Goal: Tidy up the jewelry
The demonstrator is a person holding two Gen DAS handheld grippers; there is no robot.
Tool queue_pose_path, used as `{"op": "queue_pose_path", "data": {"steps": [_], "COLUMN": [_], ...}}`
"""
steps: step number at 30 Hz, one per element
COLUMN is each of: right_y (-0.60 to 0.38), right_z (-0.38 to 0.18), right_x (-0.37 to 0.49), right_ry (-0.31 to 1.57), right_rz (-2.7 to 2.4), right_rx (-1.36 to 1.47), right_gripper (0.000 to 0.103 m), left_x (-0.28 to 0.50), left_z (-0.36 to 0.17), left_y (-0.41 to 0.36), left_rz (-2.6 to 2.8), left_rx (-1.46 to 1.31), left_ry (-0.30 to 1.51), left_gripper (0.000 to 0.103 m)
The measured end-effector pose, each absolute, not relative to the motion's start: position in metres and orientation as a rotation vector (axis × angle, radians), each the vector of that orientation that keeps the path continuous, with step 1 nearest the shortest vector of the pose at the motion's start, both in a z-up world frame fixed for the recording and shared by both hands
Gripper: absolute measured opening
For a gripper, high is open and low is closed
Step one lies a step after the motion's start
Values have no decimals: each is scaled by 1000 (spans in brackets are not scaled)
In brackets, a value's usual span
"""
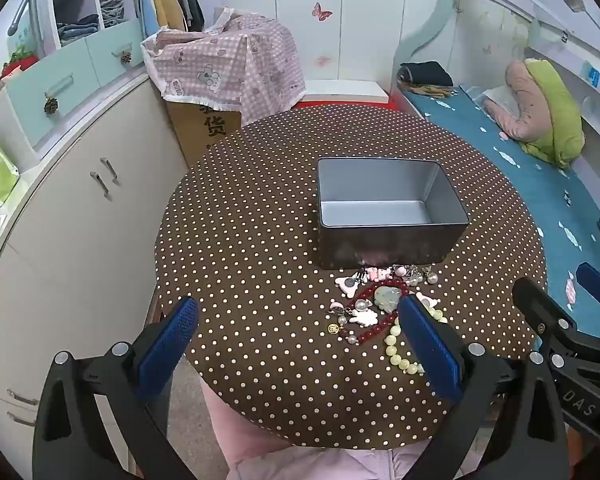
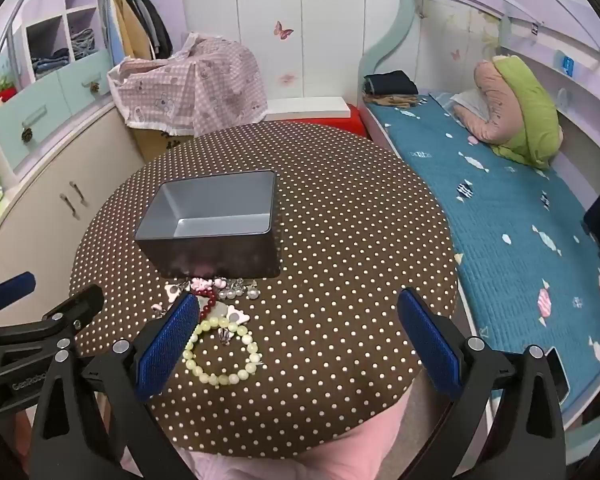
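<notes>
Both tongs, left tongs (image 1: 298,342) and right tongs (image 2: 296,336), hover spread wide and empty over the near edge of the round dotted surface (image 1: 260,208). Tangled jewelry (image 1: 376,304) lies mid-surface, touching the empty tin box (image 1: 388,208) beyond. Lifting the yellow bead bracelet (image 2: 220,354) would likely drag the red strand (image 1: 374,320) and scatter charms off the edge

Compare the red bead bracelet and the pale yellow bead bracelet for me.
The red bead bracelet has small dark red beads; the pale yellow bead bracelet has larger cream-yellow beads. The red one lies tangled among charms nearer the tin box; the yellow one lies as an open ring nearer the table edge. Both rest outside the box.
</notes>
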State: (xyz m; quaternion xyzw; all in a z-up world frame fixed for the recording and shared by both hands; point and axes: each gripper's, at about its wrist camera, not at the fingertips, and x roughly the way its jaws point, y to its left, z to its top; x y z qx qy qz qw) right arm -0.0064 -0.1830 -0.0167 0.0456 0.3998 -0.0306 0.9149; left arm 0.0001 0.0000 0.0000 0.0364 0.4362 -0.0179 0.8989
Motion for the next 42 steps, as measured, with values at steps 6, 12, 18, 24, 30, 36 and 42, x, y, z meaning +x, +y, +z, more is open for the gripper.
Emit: {"op": "queue_pose_path", "data": {"steps": [6, 12, 18, 24, 30, 36, 42], "right_y": [-186, -187, -189, -193, -193, -194, -193], "right_z": [-17, -18, -17, -23, -21, -21, -22], "right_x": [-6, -5, -6, -2, -3, -2, -3], "right_ry": [823, 825, 827, 824, 824, 826, 825], "right_rz": [-64, -63, -51, -53, -61, -63, -61], "right_rx": [96, 96, 105, 105, 107, 106, 106], "right_gripper": [96, 96, 96, 96, 96, 96, 96], "left_x": [0, 1, 2, 3, 3, 3, 3], "left_z": [1, 2, 0, -1, -1, -1, -2], "left_y": [-1, -9, -7, -9, -8, -8, -8], "left_rz": [-39, -37, -43, -48, -51, -49, -48], "left_rx": [77, 76, 71, 69, 66, 67, 67], "left_ry": [907, 908, 908, 902, 902, 901, 901], "left_gripper": [96, 96, 96, 96, 96, 96, 96]}}
